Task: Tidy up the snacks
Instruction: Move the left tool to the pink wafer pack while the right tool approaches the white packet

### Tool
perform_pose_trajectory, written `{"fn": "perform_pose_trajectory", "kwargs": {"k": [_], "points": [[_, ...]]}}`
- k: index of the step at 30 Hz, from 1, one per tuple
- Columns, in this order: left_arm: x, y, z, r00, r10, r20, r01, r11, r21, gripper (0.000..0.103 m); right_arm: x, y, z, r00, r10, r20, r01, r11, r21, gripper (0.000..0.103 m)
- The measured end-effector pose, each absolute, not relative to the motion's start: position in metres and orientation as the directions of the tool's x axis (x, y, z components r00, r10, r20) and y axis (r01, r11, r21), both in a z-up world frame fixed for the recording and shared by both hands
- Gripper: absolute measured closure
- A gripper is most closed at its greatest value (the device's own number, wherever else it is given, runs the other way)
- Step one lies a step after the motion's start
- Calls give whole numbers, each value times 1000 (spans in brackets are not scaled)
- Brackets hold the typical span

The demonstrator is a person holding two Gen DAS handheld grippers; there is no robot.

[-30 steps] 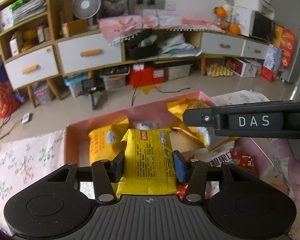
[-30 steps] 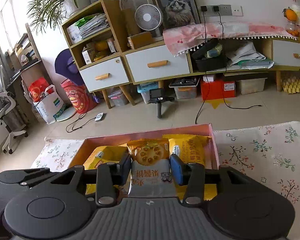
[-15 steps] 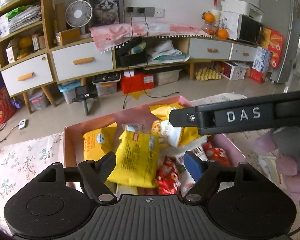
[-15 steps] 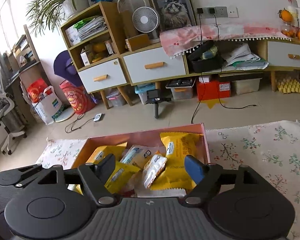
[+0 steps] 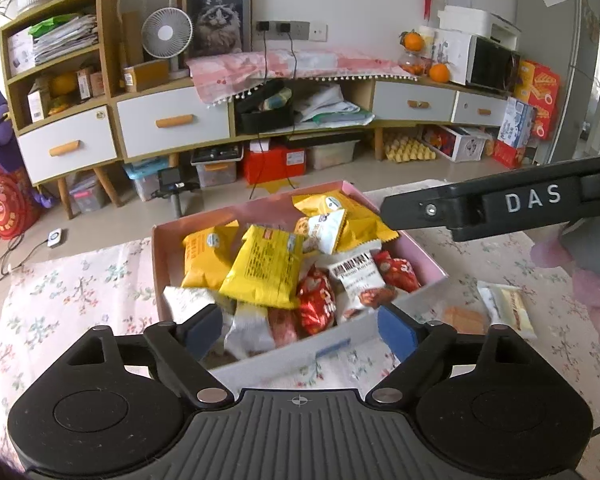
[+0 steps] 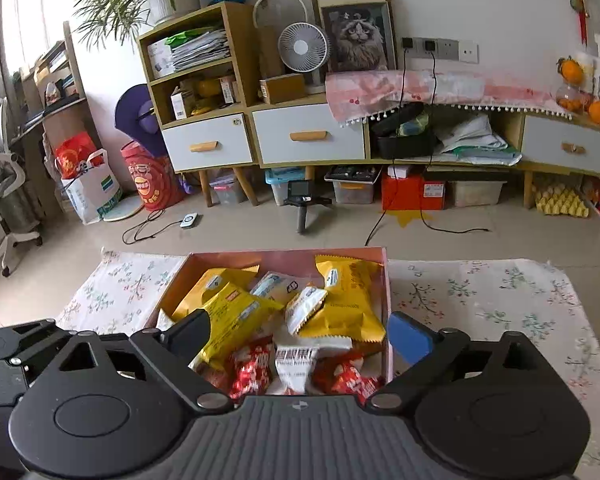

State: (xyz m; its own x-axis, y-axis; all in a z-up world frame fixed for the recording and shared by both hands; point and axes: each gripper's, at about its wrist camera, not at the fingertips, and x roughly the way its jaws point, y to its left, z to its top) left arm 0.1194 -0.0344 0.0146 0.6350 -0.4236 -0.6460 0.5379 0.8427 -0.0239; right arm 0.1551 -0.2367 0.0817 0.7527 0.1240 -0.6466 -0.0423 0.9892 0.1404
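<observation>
Floral cloth (image 5: 80, 300), snacks (image 5: 264, 268) beyond opening jaws

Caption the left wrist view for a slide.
Left gripper opening, empty, above a pink box of snack packets on a floral tablecloth.

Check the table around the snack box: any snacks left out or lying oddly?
Yes. Two packets lie outside the pink box, on the floral tablecloth to its right: a pale wrapped bar and a small orange packet. Inside, the snacks are a loose jumble, not sorted.
</observation>
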Motion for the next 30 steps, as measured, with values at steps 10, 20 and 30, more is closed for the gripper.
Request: {"fn": "perform_pose_trajectory", "kwargs": {"k": [10,20,30], "points": [[84,-27,5,632,-424,-649,533,846,-33,6,112,-231,92,755,84,-651,-79,996,36,17],[51,-48,-10,645,-390,-657,596,795,114,4,71,-243,73,754,33,-656,-168,975,-144,17],[44,-66,-32,615,-422,-666,628,773,90,4,47,-291,33,712,5,-702,-163,974,-158,17]]}}
